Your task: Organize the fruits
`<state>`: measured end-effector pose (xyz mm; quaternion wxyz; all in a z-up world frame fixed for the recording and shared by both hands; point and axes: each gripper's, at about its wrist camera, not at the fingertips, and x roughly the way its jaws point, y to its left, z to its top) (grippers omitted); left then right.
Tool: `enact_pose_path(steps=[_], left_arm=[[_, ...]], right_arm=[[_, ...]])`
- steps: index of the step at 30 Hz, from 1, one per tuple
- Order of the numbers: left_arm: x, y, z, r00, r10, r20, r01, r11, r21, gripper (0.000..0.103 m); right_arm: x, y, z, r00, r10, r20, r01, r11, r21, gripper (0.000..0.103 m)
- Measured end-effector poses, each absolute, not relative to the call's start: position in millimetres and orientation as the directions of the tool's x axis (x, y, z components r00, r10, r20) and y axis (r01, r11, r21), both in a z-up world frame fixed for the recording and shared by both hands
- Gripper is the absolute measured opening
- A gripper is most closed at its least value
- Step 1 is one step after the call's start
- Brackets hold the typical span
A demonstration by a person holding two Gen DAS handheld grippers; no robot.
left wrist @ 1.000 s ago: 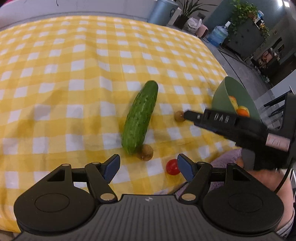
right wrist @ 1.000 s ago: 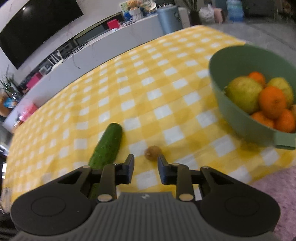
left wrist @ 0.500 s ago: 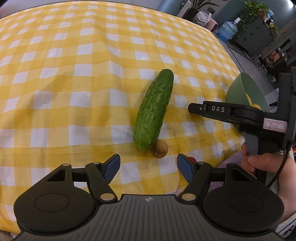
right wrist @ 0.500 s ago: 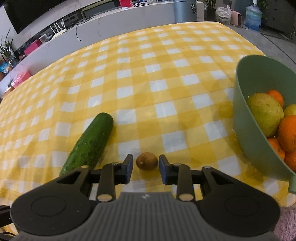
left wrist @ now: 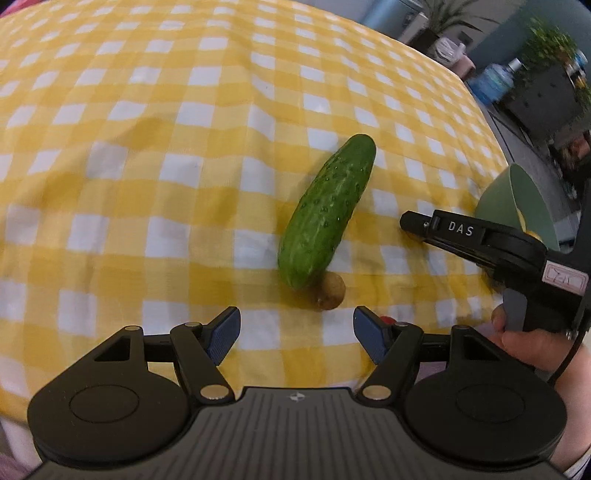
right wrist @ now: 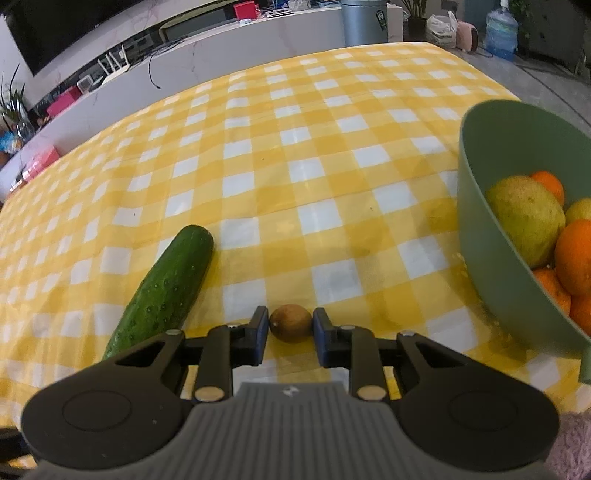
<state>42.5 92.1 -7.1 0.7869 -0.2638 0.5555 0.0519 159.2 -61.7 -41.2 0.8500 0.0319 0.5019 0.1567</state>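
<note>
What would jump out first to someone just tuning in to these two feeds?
The big green cucumber lying slantwise on the yellow checked tablecloth draws the eye first. A small brown fruit touches its near end. Next, the right claw is shut on another small brown fruit on the cloth, and the green bowl piled with oranges stands at the right edge.

Home living room, wall television, houseplants
</note>
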Motion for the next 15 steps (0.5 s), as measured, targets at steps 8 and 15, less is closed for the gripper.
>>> enact_pose_path(steps=[8, 15], left_arm=[[46.3, 80.2, -12.6, 0.363, -0.249, -0.898, -0.467, 0.786, -0.406, 0.078], [56.6, 56.0, -6.9, 0.377, -0.117, -0.919, -0.513, 0.799, -0.312, 0.074]], right_arm=[[159.6, -63.2, -42.8, 0.437, 0.343, -0.832, -0.253, 0.934, 0.252, 0.022], [159.7, -63.5, -43.4, 0.43, 0.365, -0.826, -0.265, 0.925, 0.271, 0.022]])
